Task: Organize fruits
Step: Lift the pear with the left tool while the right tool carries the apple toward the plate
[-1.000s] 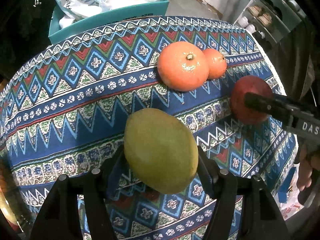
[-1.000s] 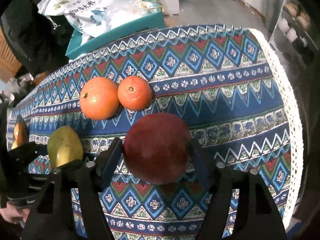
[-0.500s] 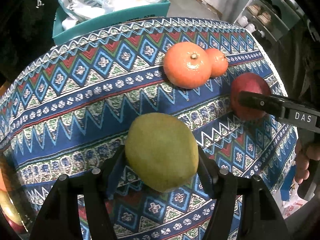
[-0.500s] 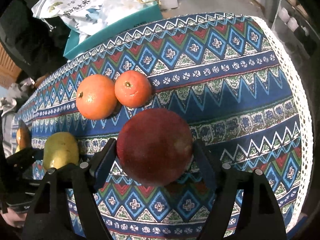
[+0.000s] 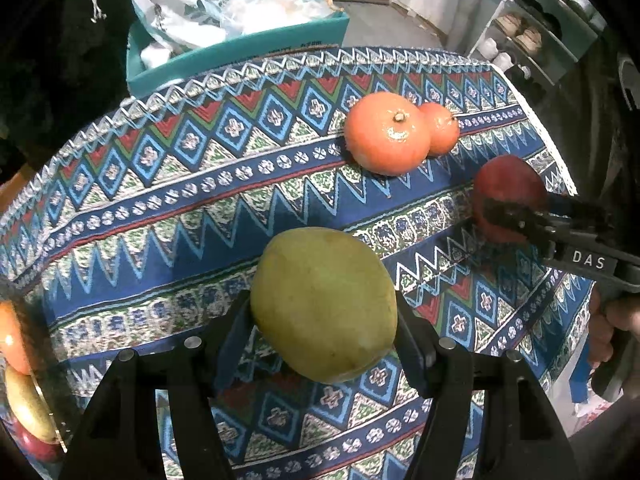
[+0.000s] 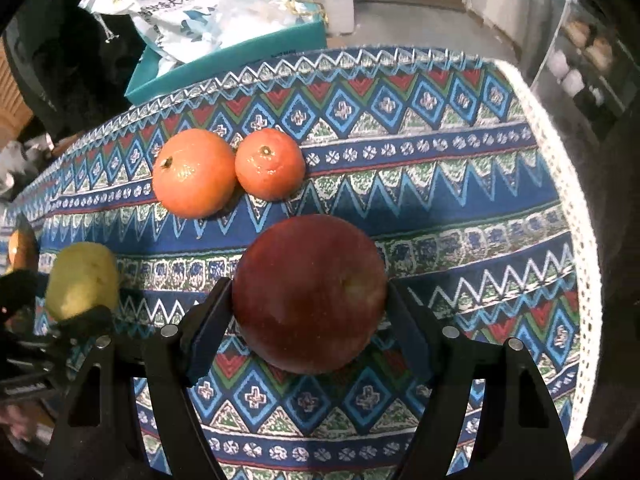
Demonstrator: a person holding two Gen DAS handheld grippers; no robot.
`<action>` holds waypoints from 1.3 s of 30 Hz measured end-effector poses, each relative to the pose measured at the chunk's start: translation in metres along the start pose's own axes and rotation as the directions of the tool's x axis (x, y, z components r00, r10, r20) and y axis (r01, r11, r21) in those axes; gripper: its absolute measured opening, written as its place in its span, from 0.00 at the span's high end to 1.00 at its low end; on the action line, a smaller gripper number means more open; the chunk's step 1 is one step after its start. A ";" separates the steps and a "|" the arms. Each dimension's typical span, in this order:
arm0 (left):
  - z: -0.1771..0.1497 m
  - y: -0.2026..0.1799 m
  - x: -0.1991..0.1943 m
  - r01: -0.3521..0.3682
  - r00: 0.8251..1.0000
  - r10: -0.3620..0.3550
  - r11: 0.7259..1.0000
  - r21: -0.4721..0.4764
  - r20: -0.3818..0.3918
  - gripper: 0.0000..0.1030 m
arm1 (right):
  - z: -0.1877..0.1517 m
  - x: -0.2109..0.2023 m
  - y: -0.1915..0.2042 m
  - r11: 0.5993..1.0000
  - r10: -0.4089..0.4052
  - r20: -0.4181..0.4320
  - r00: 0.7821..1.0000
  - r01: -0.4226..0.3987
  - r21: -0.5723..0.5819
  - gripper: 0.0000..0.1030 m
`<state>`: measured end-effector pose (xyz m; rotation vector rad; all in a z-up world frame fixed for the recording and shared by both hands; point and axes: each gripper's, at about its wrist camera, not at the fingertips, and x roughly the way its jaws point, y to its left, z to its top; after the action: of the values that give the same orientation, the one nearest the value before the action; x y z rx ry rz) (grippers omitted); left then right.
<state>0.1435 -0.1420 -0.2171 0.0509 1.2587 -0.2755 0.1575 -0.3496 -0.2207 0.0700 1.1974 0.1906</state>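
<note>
My left gripper [image 5: 323,320] is shut on a yellow-green fruit [image 5: 320,288], held just above the patterned tablecloth [image 5: 180,208]. My right gripper [image 6: 310,304] has a dark red apple [image 6: 308,280] between its pads. Its jaws are closing and both pads touch the apple's sides. Each view shows the other hand. The right gripper [image 5: 516,216] and apple [image 5: 508,184] sit at the right of the left wrist view. The green fruit [image 6: 82,276] is at the left of the right wrist view. A large orange [image 6: 194,172] and a small orange [image 6: 270,164] touch on the cloth beyond.
A teal box [image 5: 240,56] with white bags stands past the table's far edge. More fruit [image 5: 16,340] shows at the lower left edge of the left wrist view. A shelf unit [image 5: 536,36] is at the far right. The lace hem [image 6: 580,240] marks the table's right edge.
My left gripper has shifted slightly with the green fruit, so the oranges sit a bit further right in its view. The right gripper has stayed around the apple.
</note>
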 end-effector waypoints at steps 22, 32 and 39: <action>-0.032 0.041 -0.109 -0.006 0.989 0.007 1.000 -0.008 0.146 0.34 | 0.021 -0.090 0.077 0.991 0.092 0.172 0.981 -0.073 -0.115 0.26; -0.050 0.073 -0.144 -0.017 0.981 0.027 0.998 -0.053 0.191 0.34 | 0.023 -0.127 0.147 0.963 0.194 0.205 0.959 -0.146 -0.227 0.26; -0.063 0.099 -0.164 -0.035 0.974 0.054 0.995 -0.091 0.218 0.34 | 0.024 -0.138 0.190 0.940 0.247 0.202 0.948 -0.184 -0.287 0.26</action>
<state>0.0618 -0.0057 -0.0933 -0.0250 1.0458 -0.1819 0.1110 -0.1877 -0.0557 -0.0098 0.9161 0.5225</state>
